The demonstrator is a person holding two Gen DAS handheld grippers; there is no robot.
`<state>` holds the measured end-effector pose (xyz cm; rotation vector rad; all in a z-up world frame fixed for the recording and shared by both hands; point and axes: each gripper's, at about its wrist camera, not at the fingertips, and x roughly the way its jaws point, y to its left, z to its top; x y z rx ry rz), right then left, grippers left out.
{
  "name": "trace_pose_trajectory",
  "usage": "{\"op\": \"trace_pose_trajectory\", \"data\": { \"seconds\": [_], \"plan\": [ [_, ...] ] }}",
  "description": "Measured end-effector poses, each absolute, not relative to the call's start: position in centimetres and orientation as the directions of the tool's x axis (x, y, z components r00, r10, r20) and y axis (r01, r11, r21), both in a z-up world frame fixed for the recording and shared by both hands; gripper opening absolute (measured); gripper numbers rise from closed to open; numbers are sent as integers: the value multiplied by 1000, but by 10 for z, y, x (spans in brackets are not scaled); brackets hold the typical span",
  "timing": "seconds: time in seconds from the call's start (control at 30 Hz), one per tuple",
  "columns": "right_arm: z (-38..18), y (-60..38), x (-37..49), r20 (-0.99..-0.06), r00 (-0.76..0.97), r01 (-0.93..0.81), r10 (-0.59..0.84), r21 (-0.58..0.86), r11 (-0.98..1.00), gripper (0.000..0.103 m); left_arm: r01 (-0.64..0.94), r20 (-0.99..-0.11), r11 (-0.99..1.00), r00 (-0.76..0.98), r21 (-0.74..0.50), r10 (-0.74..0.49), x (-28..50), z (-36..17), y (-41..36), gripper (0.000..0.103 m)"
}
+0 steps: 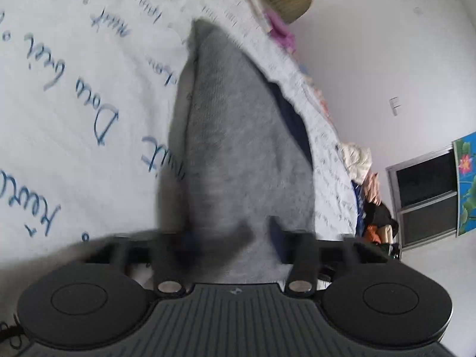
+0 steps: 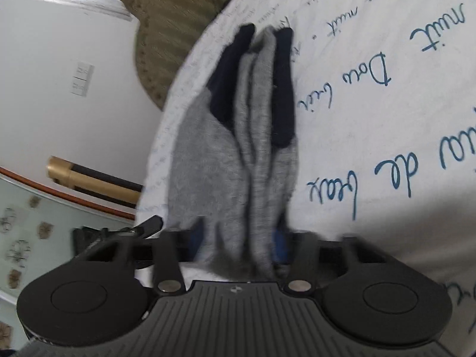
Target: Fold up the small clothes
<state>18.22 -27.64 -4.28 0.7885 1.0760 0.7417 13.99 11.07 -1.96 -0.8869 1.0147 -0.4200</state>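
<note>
Under grey socks [image 2: 238,163]: script-printed white sheet [image 1: 74,104].

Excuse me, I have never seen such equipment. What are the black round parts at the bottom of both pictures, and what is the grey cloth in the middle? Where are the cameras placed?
There is no robot here. A person holds one hand tool in each hand, and each tool has two fingers that pinch like tongs. A wide-angle camera sits on each tool and looks forward along the fingers, so the black round parts at the bottom are the tool's own body.

One picture comes from the left gripper, the other from the right gripper. Each is shut on grey cloth, which looks like socks with dark navy ends. The pictures are blurred, so I cannot count them.

Below lies a white bedsheet printed with blue handwriting.
</note>
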Motion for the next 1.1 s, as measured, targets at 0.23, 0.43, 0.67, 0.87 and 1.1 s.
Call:
{"op": "trace_pose_trajectory", "data": {
  "seconds": [0.23,0.43,0.67,0.87,1.1],
  "plan": [
    [-11,-274,168,-398,333,-229,855,845,482,18,14,-561,653,498,-757,-662,134,25,100,14],
    [32,-285,127,-294,322,-313,900,864,394,18,155,-497,627,480,-763,-723,86,64,107,14],
    [-47,-292,89,-407,283,-113,868,885,452,13,-59,-585,620,414,-782,-698,60,-30,116,14],
    [-30,-297,80,-432,332,-134,838,858,495,40,55,-636,711,401,-701,-659,49,3,122,18],
    [47,-323,97,-448,567,-261,691,698,667,52,210,-566,928,743,-309,-357,25,101,101,73]
  ]
}}
